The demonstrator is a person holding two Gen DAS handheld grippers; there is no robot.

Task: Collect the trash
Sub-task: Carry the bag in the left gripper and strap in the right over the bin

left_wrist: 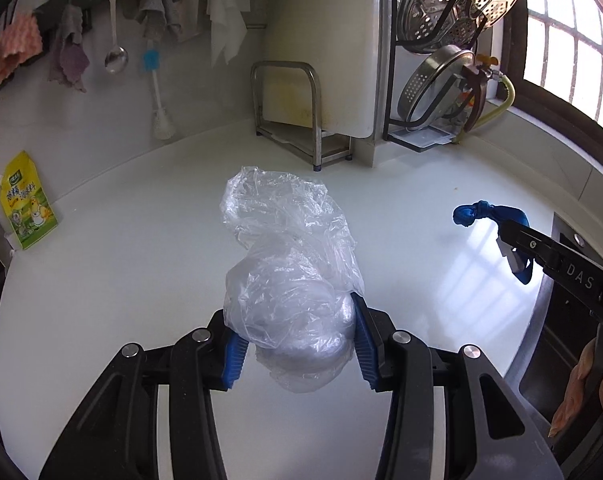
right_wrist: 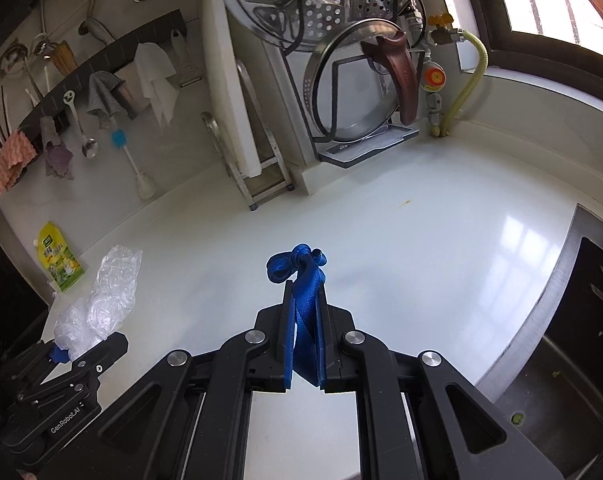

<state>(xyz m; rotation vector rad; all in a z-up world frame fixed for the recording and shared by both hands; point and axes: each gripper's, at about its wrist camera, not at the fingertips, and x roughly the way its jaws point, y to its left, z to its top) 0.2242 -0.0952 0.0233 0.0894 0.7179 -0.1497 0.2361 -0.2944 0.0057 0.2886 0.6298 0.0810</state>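
on right tool [left_wrist: 513, 240]: "das"; on left tool [right_wrist: 67, 350]: "genrobot.ai".

The right gripper [right_wrist: 304, 320] is clamped on a knotted blue strap [right_wrist: 301, 276], whose knot sticks out past the fingertips above the white counter [right_wrist: 421, 248]. Left of the strap, the left gripper [right_wrist: 75, 350] pinches a crumpled clear plastic bag [right_wrist: 105, 296]. Beyond that bag, left of the strap, a yellow pouch [right_wrist: 57, 256] stands against the wall. Right of the strap lies the sink [right_wrist: 573, 340].
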